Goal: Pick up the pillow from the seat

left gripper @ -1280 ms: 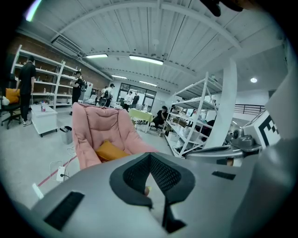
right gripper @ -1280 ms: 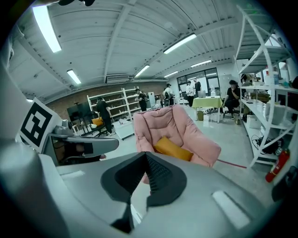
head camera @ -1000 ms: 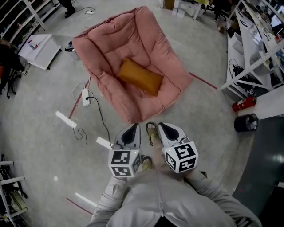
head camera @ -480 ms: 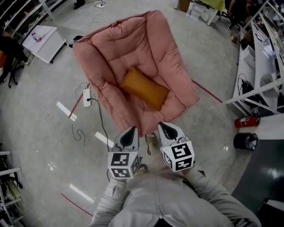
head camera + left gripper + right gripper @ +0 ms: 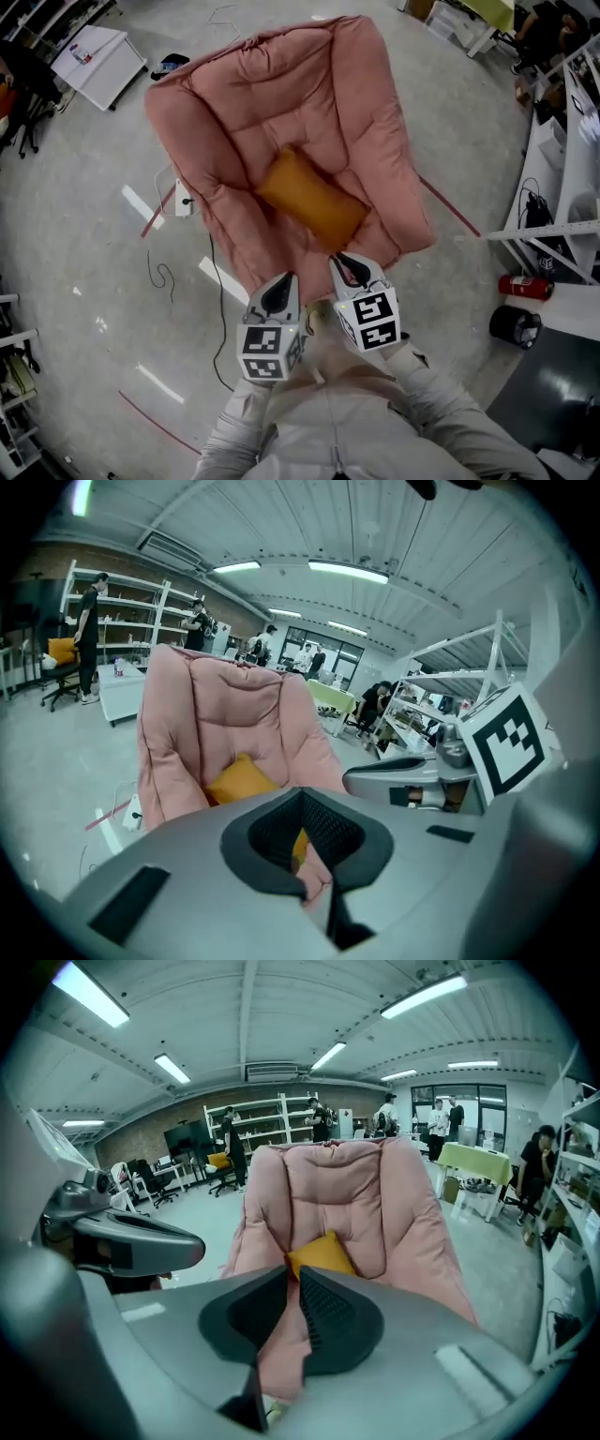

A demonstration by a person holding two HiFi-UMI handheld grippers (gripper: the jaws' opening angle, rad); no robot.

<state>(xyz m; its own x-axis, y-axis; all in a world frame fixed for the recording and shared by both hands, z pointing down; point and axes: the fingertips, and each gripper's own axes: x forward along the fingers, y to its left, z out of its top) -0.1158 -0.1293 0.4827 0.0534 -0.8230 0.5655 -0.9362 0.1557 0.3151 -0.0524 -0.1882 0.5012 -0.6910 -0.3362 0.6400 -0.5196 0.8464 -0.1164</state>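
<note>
An orange pillow (image 5: 309, 197) lies aslant in the middle of a big pink cushioned seat (image 5: 281, 94) on the floor. Both gripper views show the pillow (image 5: 239, 780) (image 5: 321, 1252) ahead, resting in the seat's hollow. My left gripper (image 5: 281, 284) hangs just short of the seat's front edge, jaws shut and empty. My right gripper (image 5: 345, 262) is over that front edge, a little short of the pillow. Its jaws are all but shut, a thin slit just opening between them, with nothing in it. Neither gripper touches the pillow.
A power strip (image 5: 183, 200) and black cable lie on the floor left of the seat. A white table (image 5: 94, 61) stands at the far left. On the right are white shelving (image 5: 562, 187), a red fire extinguisher (image 5: 523, 286) and a black bin (image 5: 515, 326). People stand in the background.
I have come closer to the seat, which now fills more of the head view. Both grippers have moved forward to its front edge, the right one over it.
</note>
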